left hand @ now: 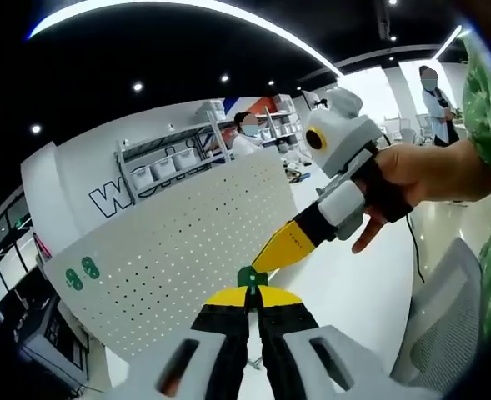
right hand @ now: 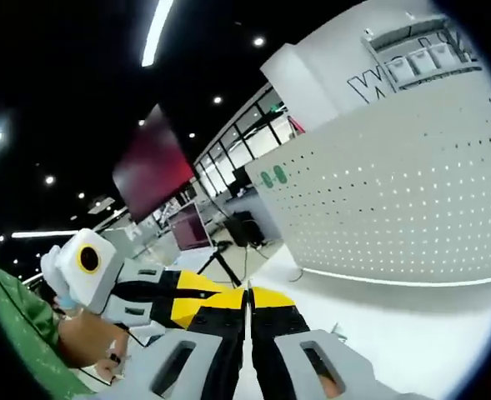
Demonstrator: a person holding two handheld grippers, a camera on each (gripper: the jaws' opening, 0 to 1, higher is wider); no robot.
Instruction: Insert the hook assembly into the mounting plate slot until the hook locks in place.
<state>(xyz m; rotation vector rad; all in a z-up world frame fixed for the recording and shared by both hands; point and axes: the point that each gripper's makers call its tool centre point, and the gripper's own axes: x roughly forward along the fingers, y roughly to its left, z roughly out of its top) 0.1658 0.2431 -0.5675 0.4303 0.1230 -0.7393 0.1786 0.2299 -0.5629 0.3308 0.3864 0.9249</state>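
Pinched between the left gripper's (left hand: 248, 293) closed jaws, a small green hook (left hand: 249, 276) faces the white pegboard (left hand: 187, 242) (two green hooks (left hand: 82, 272) already hang there), seemingly for insertion, while the right gripper (right hand: 247, 293), shut and apparently empty, hovers close.

both views face the pegboard (left hand: 187, 242) closely, from opposite sides

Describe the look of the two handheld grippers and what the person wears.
Each gripper has yellow-tipped black jaws on pale grey housing: the left gripper and the right gripper. The right one's body is white and grey with a black handle. A green patterned sleeve shows.
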